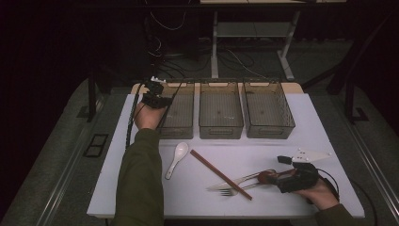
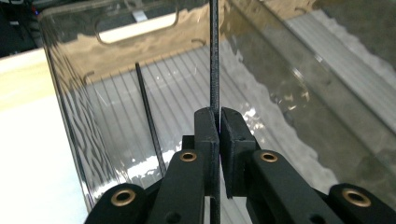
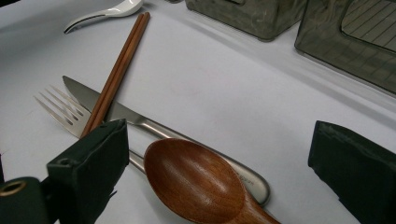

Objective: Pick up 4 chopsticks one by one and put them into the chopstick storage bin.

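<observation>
Black chopstick (image 2: 214,56) clenched in left gripper (image 2: 219,122) fingers, over left bin (image 2: 70,116); its twin already inside. Right gripper (image 3: 219,158) fingers released around wooden spoon (image 3: 196,182); remaining cutlery unsorted on surface (image 1: 282,150).

**Three bins behind, cutlery in front**

Three bins are standing in a row at the back of the table (image 1: 310,122): left bin (image 1: 181,120), middle bin (image 1: 220,117), right bin (image 1: 269,117). In front of them, a ladle spoon (image 1: 177,159) is lying left of the chopsticks (image 1: 220,174). The chopsticks are crossing over the knife (image 1: 235,181) and fork (image 1: 236,190). A wooden spoon (image 3: 196,182) is resting on the knife's handle.
</observation>
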Demonstrator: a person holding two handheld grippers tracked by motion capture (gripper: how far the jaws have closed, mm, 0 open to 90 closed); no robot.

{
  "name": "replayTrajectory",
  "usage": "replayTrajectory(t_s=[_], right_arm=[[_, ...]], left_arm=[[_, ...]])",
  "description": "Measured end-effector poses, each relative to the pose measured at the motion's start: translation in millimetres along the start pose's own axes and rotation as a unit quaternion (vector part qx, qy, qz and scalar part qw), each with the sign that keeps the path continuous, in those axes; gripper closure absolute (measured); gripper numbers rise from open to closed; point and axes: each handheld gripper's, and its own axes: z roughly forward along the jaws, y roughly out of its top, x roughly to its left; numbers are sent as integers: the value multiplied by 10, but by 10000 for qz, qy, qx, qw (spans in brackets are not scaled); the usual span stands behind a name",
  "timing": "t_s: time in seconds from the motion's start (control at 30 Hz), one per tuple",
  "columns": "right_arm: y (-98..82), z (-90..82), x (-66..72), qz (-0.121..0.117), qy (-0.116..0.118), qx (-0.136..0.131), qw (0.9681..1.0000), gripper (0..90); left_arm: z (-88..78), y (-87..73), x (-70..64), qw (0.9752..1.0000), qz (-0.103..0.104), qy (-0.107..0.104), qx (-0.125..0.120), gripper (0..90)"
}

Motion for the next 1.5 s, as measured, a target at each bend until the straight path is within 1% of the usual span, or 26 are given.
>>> replayTrajectory(t_s=[0.17, 0.27, 0.3, 0.33, 0.37, 0.47, 0.6, 0.7, 0.8, 0.9, 1.07, 1.13, 1.2, 1.33, 1.37, 1.47, 1.5], right_arm=[[0, 0, -1, 9, -4, 4, 10000, 50], [0, 1, 1, 10, 2, 7, 10000, 50], [0, 1, -1, 0, -1, 0, 10000, 50], [0, 1, -1, 1, -3, 1, 10000, 50], [0, 1, -2, 2, -3, 1, 10000, 50], [0, 1, -1, -5, -4, -2, 10000, 50], [0, -1, -1, -8, 1, -2, 10000, 50], [0, -2, 0, -4, 5, 0, 10000, 50], [0, 0, -1, -5, -2, -3, 10000, 50], [0, 2, 3, 7, 2, 9, 10000, 50], [0, 1, 0, 6, -3, 8, 10000, 50], [0, 1, 1, 3, -3, 7, 10000, 50], [-1, 0, 2, 3, 0, 7, 10000, 50], [0, -1, 0, 0, -7, 3, 10000, 50], [0, -1, 0, -6, -6, 2, 10000, 50], [0, 1, 1, 4, -6, 7, 10000, 50], [0, 1, 2, 10, -1, 11, 10000, 50]], left_arm=[[62, -67, 15, 9999, -77, -11, 108, 852], [84, -79, 11, 9999, -108, -18, 112, 851], [86, -79, 10, 9999, -54, -3, 130, 846], [87, -79, 0, 9999, -7, 77, 128, 839], [87, -77, -3, 9999, 10, 119, 113, 790], [84, -72, -15, 9998, 61, 175, 91, 700], [62, -62, -18, 9999, 33, 161, -36, 612], [42, -56, -17, 9998, 29, 103, -142, 569], [29, -56, -12, 9998, 45, 85, -145, 527], [24, -63, -5, 9999, 50, 14, -161, 495], [7, -74, -6, 9998, 88, -38, -196, 457], [2, -75, -10, 9997, 153, -82, -190, 434], [-5, -79, -27, 9995, 216, -80, -207, 419], [-33, -93, -49, 9991, 291, -139, -277, 390], [-37, -98, -54, 9990, 271, -184, -312, 378], [-56, -113, -69, 9987, 308, -274, -303, 339], [-68, -118, -76, 9986, 360, -275, -290, 331]])
